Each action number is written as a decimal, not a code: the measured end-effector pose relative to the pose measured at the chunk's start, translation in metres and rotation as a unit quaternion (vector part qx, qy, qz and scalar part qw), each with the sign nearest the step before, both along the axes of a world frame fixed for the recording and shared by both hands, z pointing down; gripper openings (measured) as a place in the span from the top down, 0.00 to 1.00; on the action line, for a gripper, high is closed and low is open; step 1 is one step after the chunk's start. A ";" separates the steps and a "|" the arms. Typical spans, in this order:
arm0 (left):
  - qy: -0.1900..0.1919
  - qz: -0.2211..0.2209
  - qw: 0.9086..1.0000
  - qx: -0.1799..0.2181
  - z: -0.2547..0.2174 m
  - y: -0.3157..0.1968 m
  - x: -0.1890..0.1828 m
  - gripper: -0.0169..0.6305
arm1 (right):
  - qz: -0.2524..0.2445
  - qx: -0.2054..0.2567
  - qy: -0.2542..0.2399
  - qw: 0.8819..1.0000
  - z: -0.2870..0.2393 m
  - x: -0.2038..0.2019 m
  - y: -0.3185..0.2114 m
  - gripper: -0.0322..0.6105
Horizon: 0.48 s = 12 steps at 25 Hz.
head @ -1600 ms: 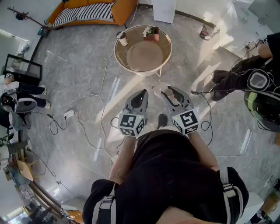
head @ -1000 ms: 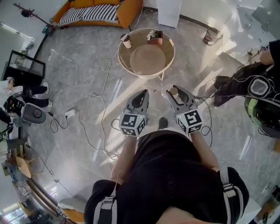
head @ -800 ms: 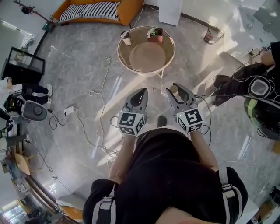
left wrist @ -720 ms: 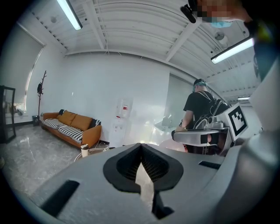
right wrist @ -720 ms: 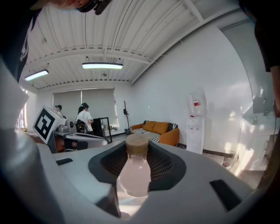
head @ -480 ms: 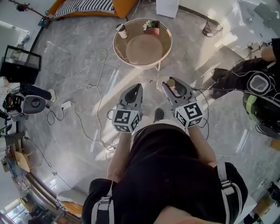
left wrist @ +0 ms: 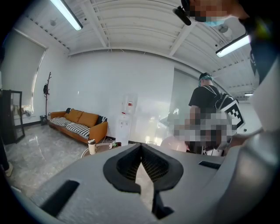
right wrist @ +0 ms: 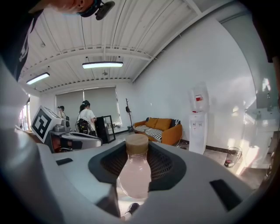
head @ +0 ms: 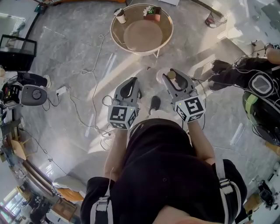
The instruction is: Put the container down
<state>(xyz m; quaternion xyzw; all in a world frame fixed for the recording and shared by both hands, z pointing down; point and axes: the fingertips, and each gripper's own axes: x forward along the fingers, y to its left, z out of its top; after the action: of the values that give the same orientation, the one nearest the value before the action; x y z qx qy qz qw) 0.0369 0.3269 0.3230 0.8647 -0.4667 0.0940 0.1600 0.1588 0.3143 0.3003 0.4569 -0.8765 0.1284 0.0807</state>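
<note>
Since the earlier frames the round table (head: 115, 38) has drifted toward the top edge of the head view, and the orange sofa has dropped out of that view; both grippers sit slightly further left. Grey marble floor (head: 74, 52) fills most of the frame, with loose cables (head: 89, 72) trailing across its left half, a tripping matter should I step that way. A seated person (head: 258, 87) occupies the right edge, well apart from my path. I judge the table the likely set-down place; its middle is bare, while a cup (head: 119, 15) and a small plant pot (head: 152, 12) stand at its far rim, out of the way. My left gripper (head: 129, 87) has its jaws pressed together on nothing and is held level beside the other, idle. My right gripper (head: 174, 79) has its jaws clamped on the container (right wrist: 134, 173), a pale pink bulb-shaped bottle with a wooden cap, upright and gripped round its body, presumably so it stays level in carrying. It hangs over open floor, short of the table and not yet put down.
</note>
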 end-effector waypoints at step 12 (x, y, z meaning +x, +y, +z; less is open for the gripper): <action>0.003 -0.004 1.000 0.006 0.007 -0.060 -0.026 0.95 | 0.016 0.003 0.018 1.000 0.001 -0.014 -0.053 0.73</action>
<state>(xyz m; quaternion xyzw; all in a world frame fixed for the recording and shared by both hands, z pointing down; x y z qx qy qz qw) 0.0107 0.2669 0.3305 0.8642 -0.4702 0.0879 0.1563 0.1449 0.2613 0.3012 0.4732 -0.8680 0.1186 0.0926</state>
